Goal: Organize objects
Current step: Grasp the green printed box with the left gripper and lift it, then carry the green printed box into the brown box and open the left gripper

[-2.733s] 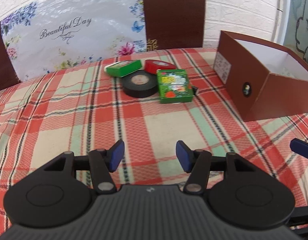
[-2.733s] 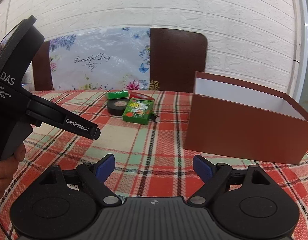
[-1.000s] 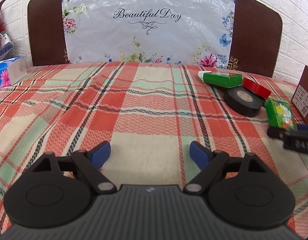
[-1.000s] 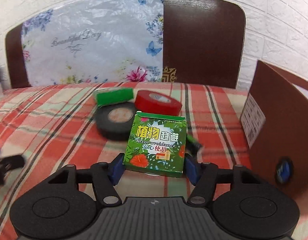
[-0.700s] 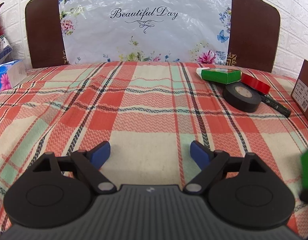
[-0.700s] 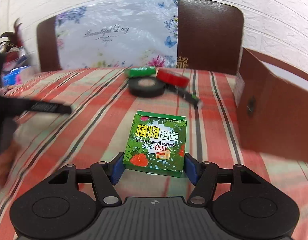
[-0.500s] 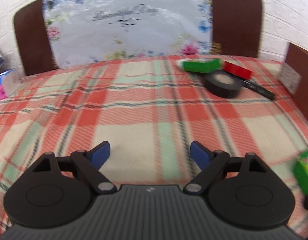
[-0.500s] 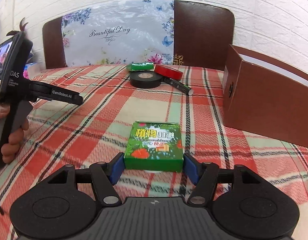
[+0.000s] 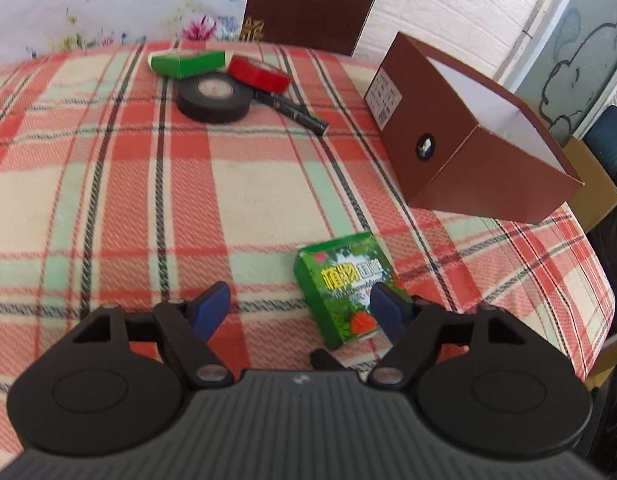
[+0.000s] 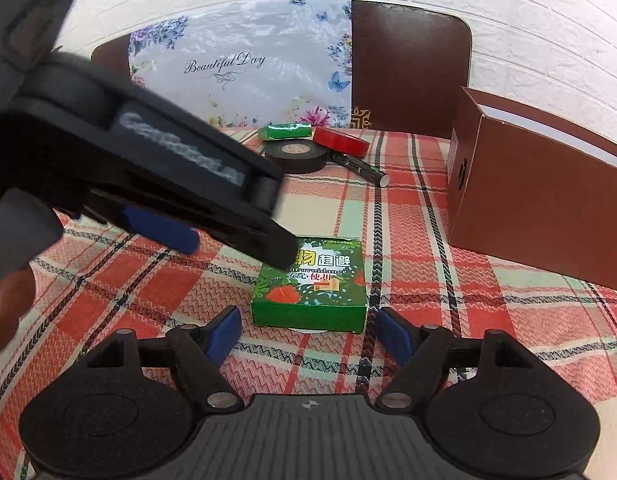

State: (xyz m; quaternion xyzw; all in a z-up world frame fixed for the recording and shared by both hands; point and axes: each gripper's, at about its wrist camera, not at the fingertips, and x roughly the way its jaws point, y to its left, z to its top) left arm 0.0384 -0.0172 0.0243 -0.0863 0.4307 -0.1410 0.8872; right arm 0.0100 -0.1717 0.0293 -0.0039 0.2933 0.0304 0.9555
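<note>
Right now the green box [image 10: 310, 286] lies flat on the plaid tablecloth [image 10: 408, 216], printed face up, just beyond the right gripper [image 10: 308, 330]. That gripper's blue pads stand spread to either side of the box's near edge with cloth showing between pad and cardboard on both sides; its jaws have just been opening, and the box sits free between and ahead of them.

From the left wrist view the left gripper [image 9: 298, 312] also stands spread, its jaws having just been closing. The same green box [image 9: 342, 290] lies at about one o'clock from the gripper's middle, and the pad on the right [image 9: 384, 312] overlaps the box's corner in the picture (whether it actually touches the box I cannot tell). Nothing lies between the two pads but cloth.

In the right wrist view the left gripper's black body comes in from ten o'clock, its tip over the far left corner of the box.

At twelve o'clock, well apart from the box, a black tape roll [image 9: 214, 98], a red tape roll [image 9: 260, 74], a second green carton [image 9: 186, 62] and a dark marker [image 9: 296, 112] lie clustered together. An open brown box [image 9: 468, 160] with a white inside stands at two o'clock.
</note>
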